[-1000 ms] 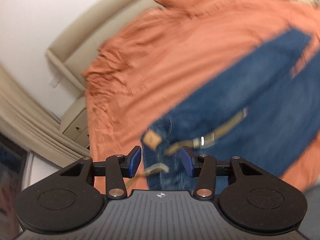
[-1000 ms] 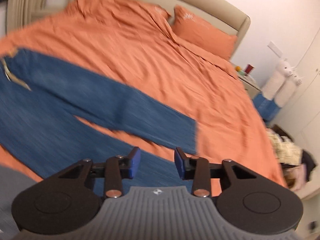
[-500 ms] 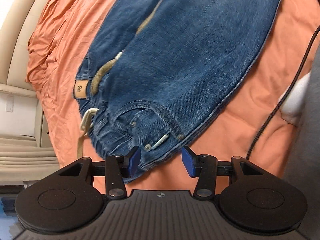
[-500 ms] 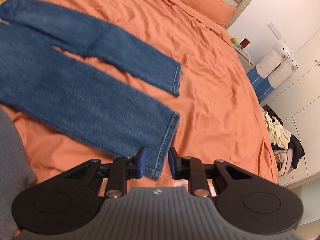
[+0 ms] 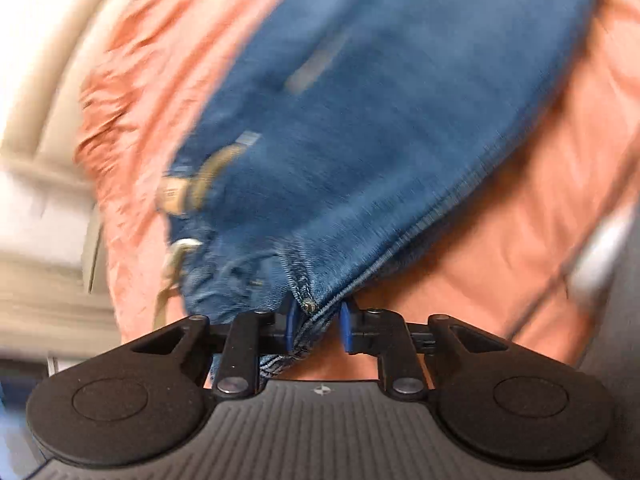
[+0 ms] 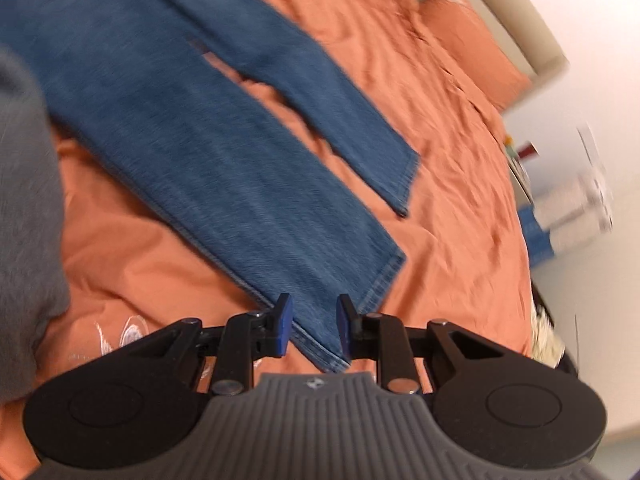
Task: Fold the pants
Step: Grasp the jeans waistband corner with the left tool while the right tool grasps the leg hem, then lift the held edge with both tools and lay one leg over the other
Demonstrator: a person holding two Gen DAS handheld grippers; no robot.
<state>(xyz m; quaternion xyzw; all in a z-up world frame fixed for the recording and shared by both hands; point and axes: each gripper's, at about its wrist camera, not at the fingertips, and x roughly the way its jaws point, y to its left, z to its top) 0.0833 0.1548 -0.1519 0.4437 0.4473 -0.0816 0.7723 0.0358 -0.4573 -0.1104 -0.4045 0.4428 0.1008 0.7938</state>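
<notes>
Blue jeans [image 5: 380, 128] lie flat on an orange bed sheet [image 5: 500, 264]. In the left wrist view the waistband end is nearest, with a tan drawstring [image 5: 208, 180] on its left. My left gripper [image 5: 316, 322] is open, its fingers on either side of the waistband corner and side seam. In the right wrist view both legs [image 6: 224, 152] run away to the upper left. My right gripper [image 6: 312, 324] is open, with the hem corner of the near leg [image 6: 324, 340] between its fingers.
An orange pillow [image 6: 480, 48] and beige headboard [image 6: 516, 12] lie far right. A grey cloth mass [image 6: 24, 208] fills the left edge of the right wrist view. A nightstand with small items [image 6: 520, 156] stands beyond the bed. A beige bed frame [image 5: 36, 128] borders the left.
Both grippers have dropped closer to the jeans. The left one now straddles the waistband corner with narrower jaws; the right one now straddles the near leg's hem.
</notes>
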